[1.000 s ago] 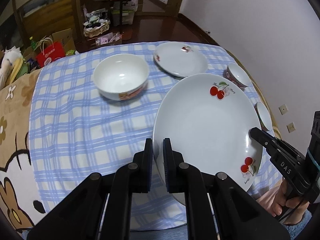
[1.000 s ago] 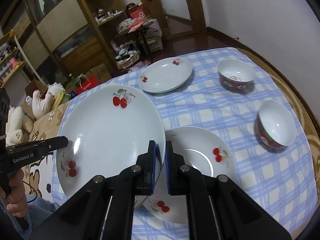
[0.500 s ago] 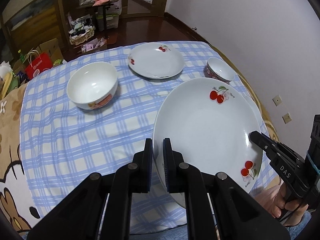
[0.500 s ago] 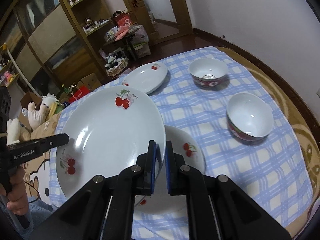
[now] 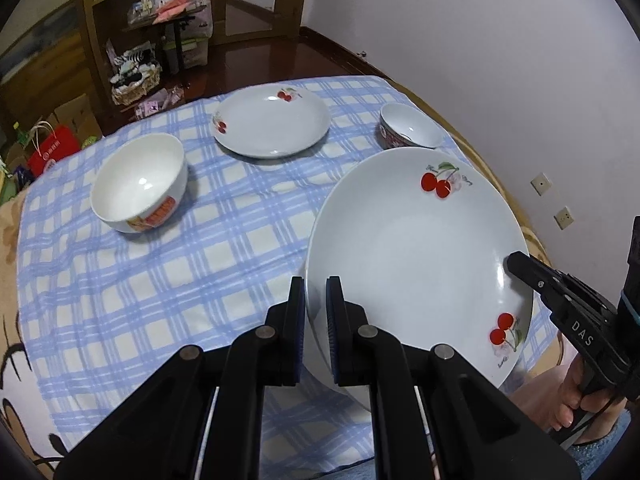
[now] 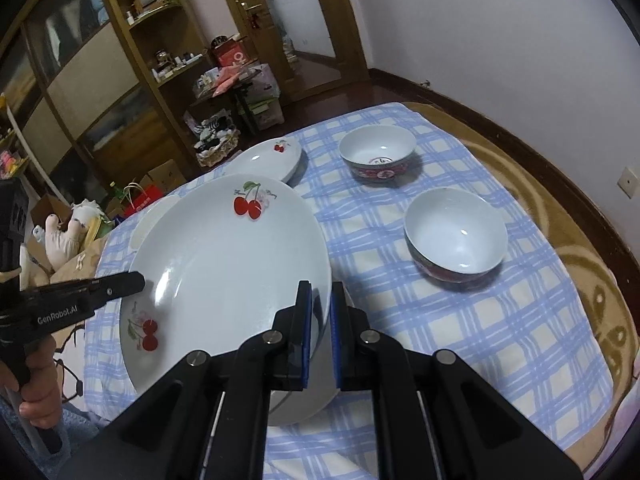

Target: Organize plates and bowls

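Big plate (image 5: 416,264) is off the cloth (image 5: 140,280), tilted, held at opposite rims: your left gripper (image 5: 316,320) is clamped on its near-left edge, your right gripper (image 6: 320,320) clamped on the other edge. Nothing lies on the plate; two cherry prints on its face.

Count, both views together: 2 plates in clear sight, big plate plus small plate (image 5: 272,122) lying flat at the far side, empty. 3 bowls, all upright and empty: white bowl (image 5: 138,188) to the left, far red-banded bowl (image 6: 378,152), near red-banded bowl (image 6: 456,236). All stand apart from each other.

Right view: a white rim shows under the big plate; you cannot tell what it is.

Beyond the table: wooden shelves (image 6: 132,60), a basket (image 5: 134,82), a red bag (image 5: 52,148)
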Motion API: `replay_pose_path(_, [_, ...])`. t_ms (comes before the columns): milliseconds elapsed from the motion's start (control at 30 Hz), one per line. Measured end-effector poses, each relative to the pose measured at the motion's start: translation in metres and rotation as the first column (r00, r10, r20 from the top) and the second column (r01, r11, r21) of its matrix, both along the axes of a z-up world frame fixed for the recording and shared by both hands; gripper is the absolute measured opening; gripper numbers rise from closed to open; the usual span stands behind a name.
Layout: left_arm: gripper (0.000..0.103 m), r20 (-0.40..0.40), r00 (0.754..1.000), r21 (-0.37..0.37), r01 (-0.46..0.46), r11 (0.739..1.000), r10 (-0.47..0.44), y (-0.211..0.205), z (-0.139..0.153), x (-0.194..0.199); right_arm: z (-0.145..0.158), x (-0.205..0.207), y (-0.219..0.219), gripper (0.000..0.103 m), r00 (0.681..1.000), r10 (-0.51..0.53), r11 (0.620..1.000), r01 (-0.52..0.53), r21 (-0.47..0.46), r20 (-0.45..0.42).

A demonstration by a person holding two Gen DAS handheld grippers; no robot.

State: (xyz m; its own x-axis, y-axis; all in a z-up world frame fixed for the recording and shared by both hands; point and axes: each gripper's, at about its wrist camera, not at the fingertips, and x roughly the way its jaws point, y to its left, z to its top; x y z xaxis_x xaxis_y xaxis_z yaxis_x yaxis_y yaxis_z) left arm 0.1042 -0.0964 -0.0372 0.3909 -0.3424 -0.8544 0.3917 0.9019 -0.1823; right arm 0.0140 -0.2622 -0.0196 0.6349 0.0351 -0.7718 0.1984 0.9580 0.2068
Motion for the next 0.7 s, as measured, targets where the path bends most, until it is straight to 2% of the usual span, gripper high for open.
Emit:
replay_pose_path(167, [0.01, -0.009, 1.0, -0.011, 0.005, 1.0, -0.005, -0.002, -0.011, 0.002, -0.011, 0.003, -0.008, 0.01, 1.0, -0.015, 1.0, 0.016, 0.025, -0.008])
replay_pose_path(400, [0.01, -0.054, 0.999, 0.016, 0.006, 1.0, -0.005, -0.005, -0.033, 0.008, -0.031, 0.009, -0.01, 0.01, 0.999, -0.011, 0.999, 0.013, 0.038, -0.05])
replay_pose_path(700, [0.01, -0.049, 0.999, 0.046, 0.022, 0.999, -0.02, -0.007, -0.041, 0.007, -0.043, 0.01, -0.012, 0.01, 0.996, -0.007, 0.998, 0.012, 0.066, -0.087])
